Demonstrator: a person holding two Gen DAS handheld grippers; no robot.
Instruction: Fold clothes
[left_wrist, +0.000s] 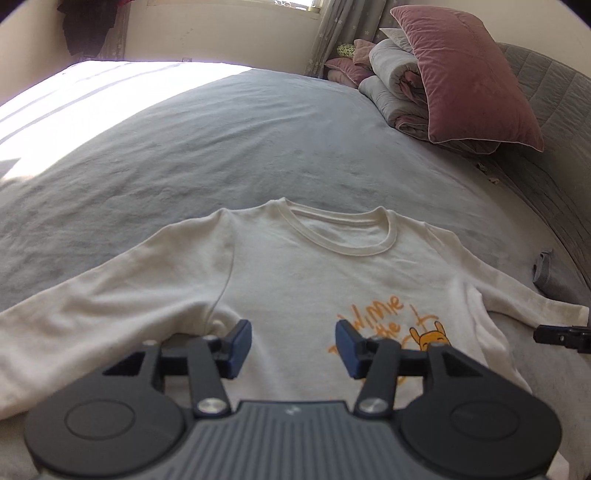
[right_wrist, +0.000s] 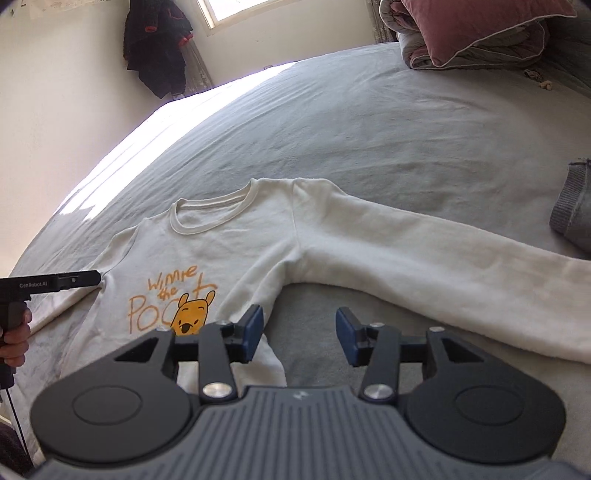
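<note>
A white long-sleeved shirt (left_wrist: 295, 273) with an orange Winnie the Pooh print lies flat, front up, on the grey bed, both sleeves spread out sideways. My left gripper (left_wrist: 293, 345) is open and empty, just above the shirt's chest near the left armpit. My right gripper (right_wrist: 300, 334) is open and empty, over the bed sheet beside the shirt's right side edge, below the right sleeve (right_wrist: 443, 273). The shirt also shows in the right wrist view (right_wrist: 236, 251). The right gripper's tip shows in the left wrist view (left_wrist: 561, 336); the left gripper shows in the right wrist view (right_wrist: 74, 278).
The grey bed sheet (left_wrist: 258, 147) stretches far ahead. A folded duvet (left_wrist: 395, 88) and a pink pillow (left_wrist: 472, 77) sit at the head of the bed. A grey garment (right_wrist: 572, 214) lies to the right. Dark clothes (right_wrist: 155, 48) hang on the wall.
</note>
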